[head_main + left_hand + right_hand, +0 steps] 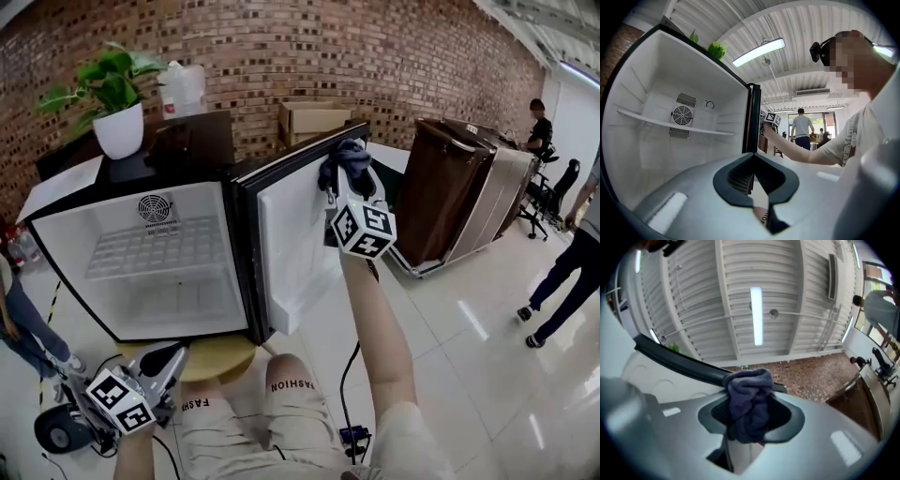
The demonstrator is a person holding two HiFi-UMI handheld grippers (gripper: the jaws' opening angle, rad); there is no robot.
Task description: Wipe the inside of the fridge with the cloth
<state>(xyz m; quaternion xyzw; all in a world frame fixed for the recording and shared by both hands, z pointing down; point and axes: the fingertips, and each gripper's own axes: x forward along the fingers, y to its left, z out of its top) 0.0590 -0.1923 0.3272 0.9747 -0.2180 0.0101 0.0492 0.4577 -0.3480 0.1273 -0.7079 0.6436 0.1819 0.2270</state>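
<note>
The small fridge (66, 234) stands open, its white inside (651, 150) bare with one wire shelf (155, 248) and a round fan (682, 115) on the back wall. Its door (286, 244) swings out to the right. My right gripper (349, 180) is raised at the door's top edge (679, 363), shut on a bunched dark blue cloth (750, 404) that also shows as the cloth (345, 159) in the head view. My left gripper (172, 356) hangs low in front of the fridge, its jaws shut (752, 164) with nothing between them, pointing at the door's edge (753, 117).
A potted plant (119, 127) and a jug (183, 89) stand on the dark cabinet behind the fridge. A cardboard box (314, 117) is beside them. A large brown case (450, 192) stands to the right. People (562, 272) stand at both sides. A round wooden stool (214, 358) carries the fridge.
</note>
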